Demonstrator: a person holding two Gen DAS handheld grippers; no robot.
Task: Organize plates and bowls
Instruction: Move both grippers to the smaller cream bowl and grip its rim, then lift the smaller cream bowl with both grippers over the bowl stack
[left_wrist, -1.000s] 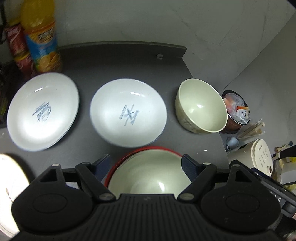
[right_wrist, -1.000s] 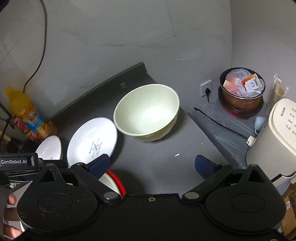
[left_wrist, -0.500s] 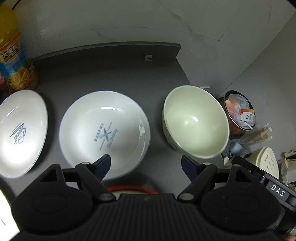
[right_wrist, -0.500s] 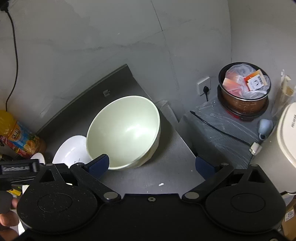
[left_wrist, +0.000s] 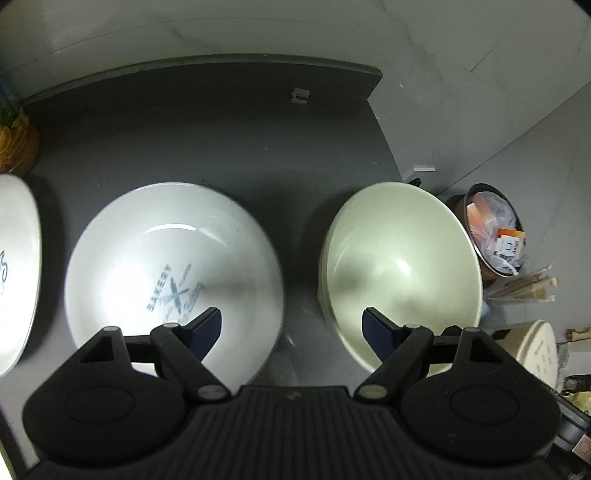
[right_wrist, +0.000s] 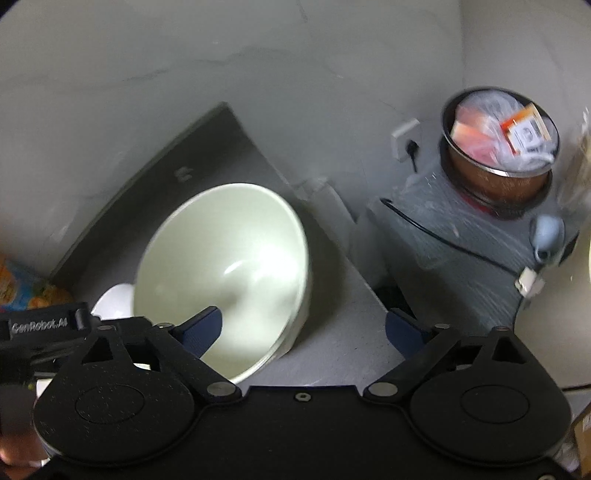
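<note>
On the dark grey desk (left_wrist: 207, 140) a white plate printed "BAKERY" (left_wrist: 173, 277) lies to the left and a cream bowl (left_wrist: 399, 273) stands upright just to its right, a strip of bare desk between them; the bowl sits near the desk's right edge. The edge of a second white plate (left_wrist: 16, 273) shows at the far left. The left claw (left_wrist: 291, 325) hangs above the gap between plate and bowl, released, its jaws spread wide with nothing between them; one blue fingertip overlaps the plate in view, the other the bowl's near rim. The right claw (right_wrist: 304, 328) is also released, its jaws having just been closing a little, with nothing gripped: its left fingertip (right_wrist: 201, 332) lies over the bowl's (right_wrist: 221, 273) hollow and its right one over bare desk, so the bowl's right rim falls between them. Beyond the desk's right edge stands a brown bin (right_wrist: 498, 158) stuffed with wrappers.
</note>
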